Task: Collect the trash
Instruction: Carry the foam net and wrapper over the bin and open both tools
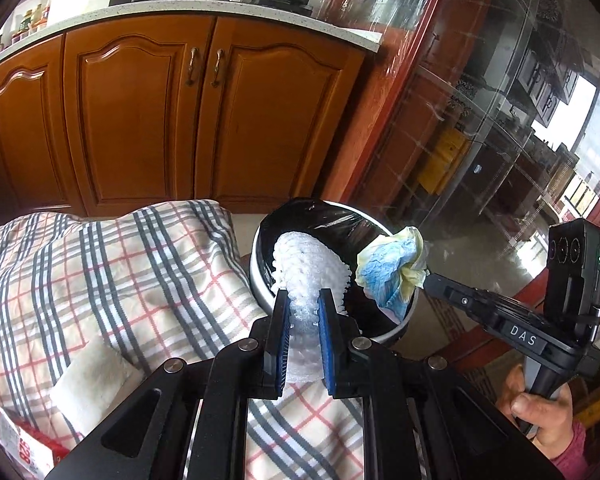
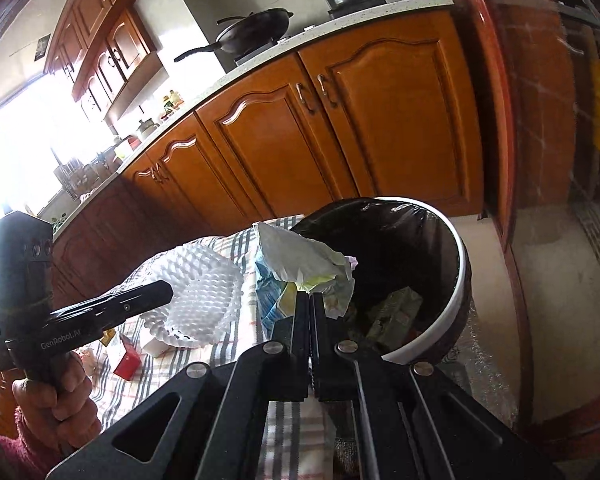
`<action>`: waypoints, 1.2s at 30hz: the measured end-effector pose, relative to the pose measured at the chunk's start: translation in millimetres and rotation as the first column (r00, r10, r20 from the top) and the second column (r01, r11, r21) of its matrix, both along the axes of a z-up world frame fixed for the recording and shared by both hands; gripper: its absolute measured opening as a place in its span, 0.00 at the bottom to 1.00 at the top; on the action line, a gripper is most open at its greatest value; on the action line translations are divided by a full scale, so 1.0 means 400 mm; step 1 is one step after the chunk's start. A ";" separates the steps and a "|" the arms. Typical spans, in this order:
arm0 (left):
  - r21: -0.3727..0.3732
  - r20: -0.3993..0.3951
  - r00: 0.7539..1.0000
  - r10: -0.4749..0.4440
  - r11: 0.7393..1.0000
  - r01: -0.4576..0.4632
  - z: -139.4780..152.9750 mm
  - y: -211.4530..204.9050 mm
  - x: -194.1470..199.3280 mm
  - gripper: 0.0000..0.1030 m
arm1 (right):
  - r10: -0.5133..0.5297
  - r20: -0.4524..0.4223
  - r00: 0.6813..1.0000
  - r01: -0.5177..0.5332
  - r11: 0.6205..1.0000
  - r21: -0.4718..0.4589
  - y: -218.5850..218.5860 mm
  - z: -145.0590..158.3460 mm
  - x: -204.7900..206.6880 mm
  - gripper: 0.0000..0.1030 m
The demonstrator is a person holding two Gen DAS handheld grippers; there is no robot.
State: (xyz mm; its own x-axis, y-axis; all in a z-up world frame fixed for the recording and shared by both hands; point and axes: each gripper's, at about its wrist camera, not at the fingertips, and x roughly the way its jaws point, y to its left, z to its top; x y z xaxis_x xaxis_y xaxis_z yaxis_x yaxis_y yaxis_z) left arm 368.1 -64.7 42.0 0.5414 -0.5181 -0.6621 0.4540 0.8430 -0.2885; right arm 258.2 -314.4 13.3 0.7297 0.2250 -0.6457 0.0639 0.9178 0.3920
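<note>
Both grippers hang at the mouth of the trash bin (image 1: 384, 334), each carrying a piece of rubbish — held there, it seems, so that opening the fingers would let each piece fall inside rather than onto the cloth.

The left gripper (image 1: 305, 304) has its blue-padded fingers (image 1: 283, 320) clenched on the white foam fruit net (image 1: 310, 268). The net is pinched near its lower end, so most of its body sticks forward and up, over the near rim of the bin and in front of the black liner (image 1: 324, 220). Seen from the right wrist, the net (image 2: 198, 296) looks to sit more over the checked cloth (image 2: 228, 352) than over the opening, so I judge it needs to travel a little further toward the bin before release.

The right gripper (image 2: 310, 300) has its fingers pressed almost flat together on a crumpled wrapper (image 2: 300, 268) of white, blue and yellow. The wad bulges above the fingertips at the bin's left edge, partly over the opening, where other scraps (image 2: 392, 312) already lie.

The bin stands just beside the bench, its rim close against the cloth's edge — a short carry for anything picked off the top. More items remain on the cloth: a red-and-white carton (image 2: 126, 358) and a folded white sheet (image 1: 92, 380).
</note>
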 end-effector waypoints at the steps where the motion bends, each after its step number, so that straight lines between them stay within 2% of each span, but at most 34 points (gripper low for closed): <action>1: 0.007 -0.003 1.000 -0.004 1.000 0.004 -0.004 -0.014 0.010 0.12 | -0.003 -0.004 1.000 0.003 1.000 -0.003 -0.008 -0.002 0.004 0.00; 11: 0.104 -0.043 0.998 -0.052 0.993 0.056 -0.045 -0.162 0.107 0.12 | -0.019 -0.064 0.998 0.016 0.999 -0.036 -0.064 -0.017 0.047 0.00; 19: 0.173 -0.073 0.995 -0.064 0.982 0.075 -0.066 -0.233 0.170 0.13 | -0.006 -0.117 0.993 0.000 0.999 -0.054 -0.080 -0.031 0.082 0.00; 22: 0.190 -0.095 0.993 -0.069 0.978 0.086 -0.070 -0.243 0.182 0.15 | -0.002 -0.136 0.991 -0.006 0.998 -0.060 -0.083 -0.039 0.095 0.00; 24: 0.199 -0.105 0.992 -0.066 0.976 0.086 -0.076 -0.248 0.191 0.22 | 0.005 -0.151 0.989 -0.012 0.999 -0.050 -0.084 -0.044 0.103 0.00; 25: 0.204 -0.110 0.992 -0.060 0.976 0.082 -0.081 -0.250 0.195 0.25 | 0.006 -0.160 0.987 -0.013 0.999 -0.041 -0.087 -0.050 0.108 0.02; 26: 0.206 -0.118 0.992 -0.053 0.976 0.076 -0.083 -0.256 0.201 0.35 | 0.003 -0.165 0.986 -0.007 1.000 -0.026 -0.094 -0.056 0.111 0.05; 27: 0.199 -0.120 0.992 -0.048 0.977 0.072 -0.084 -0.254 0.202 0.39 | -0.007 -0.169 0.986 0.003 1.000 -0.025 -0.098 -0.058 0.114 0.06; 30: 0.182 -0.119 0.992 -0.044 0.981 0.065 -0.087 -0.241 0.200 0.40 | -0.021 -0.164 0.986 0.021 1.000 -0.002 -0.109 -0.059 0.112 0.10; 32: 0.162 -0.116 0.993 -0.037 0.985 0.055 -0.085 -0.229 0.194 0.42 | -0.029 -0.152 0.988 0.031 0.999 0.013 -0.115 -0.056 0.106 0.22; 34: 0.131 -0.108 0.994 -0.028 0.990 0.042 -0.082 -0.208 0.182 0.49 | -0.036 -0.132 0.991 0.040 0.999 0.026 -0.116 -0.051 0.094 0.39; 36: 0.100 -0.094 0.995 -0.015 0.995 0.025 -0.079 -0.179 0.160 0.50 | -0.045 -0.113 0.993 0.051 0.997 0.050 -0.115 -0.046 0.080 0.46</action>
